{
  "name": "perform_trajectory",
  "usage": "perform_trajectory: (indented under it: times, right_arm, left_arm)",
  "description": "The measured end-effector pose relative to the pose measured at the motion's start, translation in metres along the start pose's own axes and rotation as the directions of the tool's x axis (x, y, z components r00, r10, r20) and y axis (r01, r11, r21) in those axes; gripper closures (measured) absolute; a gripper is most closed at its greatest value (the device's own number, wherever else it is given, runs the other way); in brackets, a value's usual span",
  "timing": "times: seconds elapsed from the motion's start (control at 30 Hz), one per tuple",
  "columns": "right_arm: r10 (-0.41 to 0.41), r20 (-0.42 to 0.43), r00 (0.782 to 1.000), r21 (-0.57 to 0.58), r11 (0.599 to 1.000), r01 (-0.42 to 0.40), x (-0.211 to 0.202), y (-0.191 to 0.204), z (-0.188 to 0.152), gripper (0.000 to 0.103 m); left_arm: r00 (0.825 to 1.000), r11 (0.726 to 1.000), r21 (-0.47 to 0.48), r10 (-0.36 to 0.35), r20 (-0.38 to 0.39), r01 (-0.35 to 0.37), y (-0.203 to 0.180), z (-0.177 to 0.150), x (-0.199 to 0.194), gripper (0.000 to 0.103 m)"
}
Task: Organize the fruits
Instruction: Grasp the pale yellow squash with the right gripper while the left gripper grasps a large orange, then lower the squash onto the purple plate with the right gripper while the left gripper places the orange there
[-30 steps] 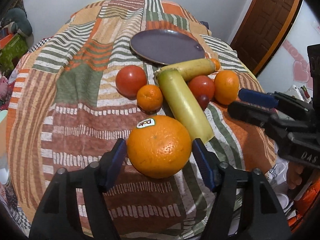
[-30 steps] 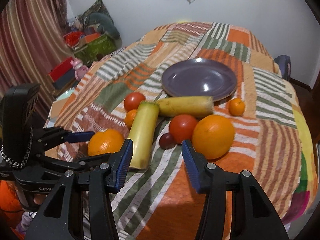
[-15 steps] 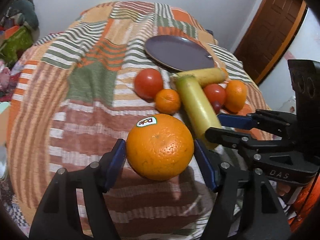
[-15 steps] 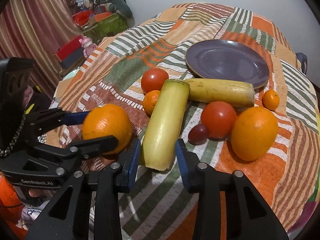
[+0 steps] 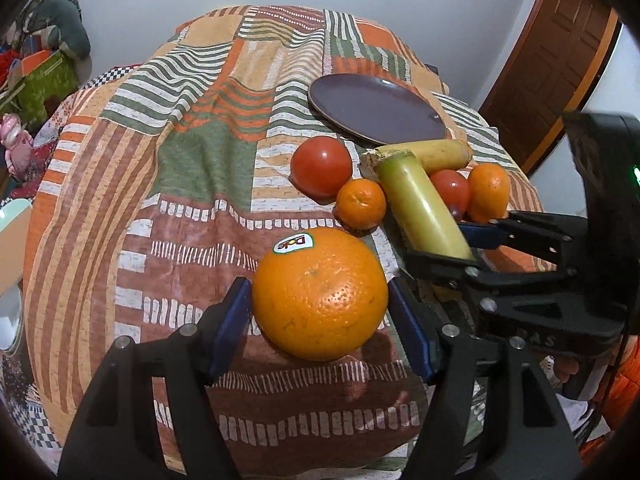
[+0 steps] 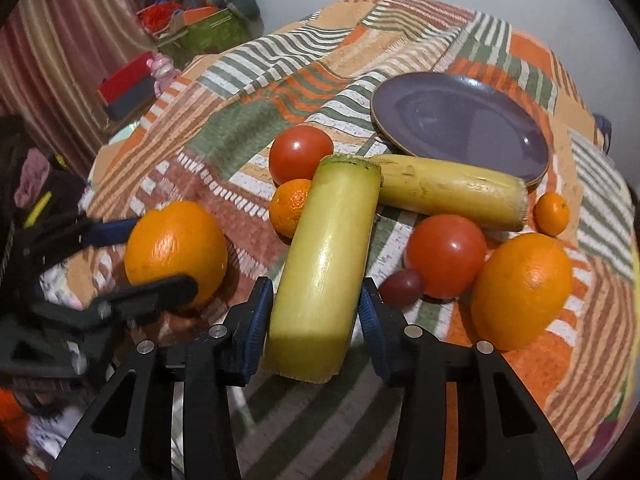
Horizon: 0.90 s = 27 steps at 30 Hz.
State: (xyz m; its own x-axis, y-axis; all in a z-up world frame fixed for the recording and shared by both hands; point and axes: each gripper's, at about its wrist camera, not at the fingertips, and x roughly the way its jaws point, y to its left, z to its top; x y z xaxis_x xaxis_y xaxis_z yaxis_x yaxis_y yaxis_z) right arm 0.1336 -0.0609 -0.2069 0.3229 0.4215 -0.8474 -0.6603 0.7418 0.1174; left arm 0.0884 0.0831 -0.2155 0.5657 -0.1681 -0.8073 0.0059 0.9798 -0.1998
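My left gripper (image 5: 320,304) is shut on a large orange with a Dole sticker (image 5: 320,296) and holds it just above the patchwork cloth; the orange also shows in the right wrist view (image 6: 176,252). My right gripper (image 6: 316,312) has its jaws around the near end of a pale green-yellow stalk (image 6: 328,260), both pads touching its sides. The stalk also shows in the left wrist view (image 5: 420,204). A second yellow stalk (image 6: 452,192) lies across behind it. An empty purple plate (image 6: 460,128) sits at the back.
Around the stalks lie two tomatoes (image 6: 300,152) (image 6: 446,254), a small mandarin (image 6: 288,208), another small mandarin (image 6: 552,214), a grape (image 6: 402,286) and a second big orange (image 6: 522,290). The table edge drops off close on the right and front.
The left gripper has lifted the Dole orange slightly. The right gripper has moved forward over the green-yellow stalk's end and narrowed onto it.
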Motion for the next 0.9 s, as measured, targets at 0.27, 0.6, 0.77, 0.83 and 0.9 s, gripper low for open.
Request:
perform_trajectory:
  times: [0.27, 0.6, 0.77, 0.83, 0.9]
  right_arm:
    - [0.007, -0.029, 1.000, -0.049, 0.999, -0.008, -0.024, -0.012, -0.019, 0.066]
    - [-0.007, -0.044, 0.999, -0.044, 0.999, 0.005, -0.001, -0.006, -0.010, 0.063]
    - [0.007, -0.038, 0.999, -0.015, 1.000, -0.007, 0.004, -0.011, -0.007, 0.066]
    - [0.009, -0.034, 0.999, -0.007, 1.000, -0.009, 0.003, -0.011, -0.008, 0.067]
    - [0.009, -0.026, 1.000, -0.006, 1.000, -0.009, 0.000, -0.011, -0.009, 0.067]
  left_arm:
    - [1.000, 1.000, 0.011, 0.011, 0.001, -0.011, -0.002, -0.001, 0.004, 0.034]
    - [1.000, 1.000, 0.013, 0.014, -0.006, -0.014, 0.000, 0.003, 0.007, 0.034]
    - [1.000, 1.000, 0.013, 0.014, -0.006, -0.014, 0.000, 0.004, 0.009, 0.034]
    - [1.000, 1.000, 0.013, 0.015, -0.005, -0.015, 0.000, 0.005, 0.009, 0.034]
    - [1.000, 1.000, 0.017, 0.021, 0.000, -0.021, -0.001, 0.005, 0.009, 0.033]
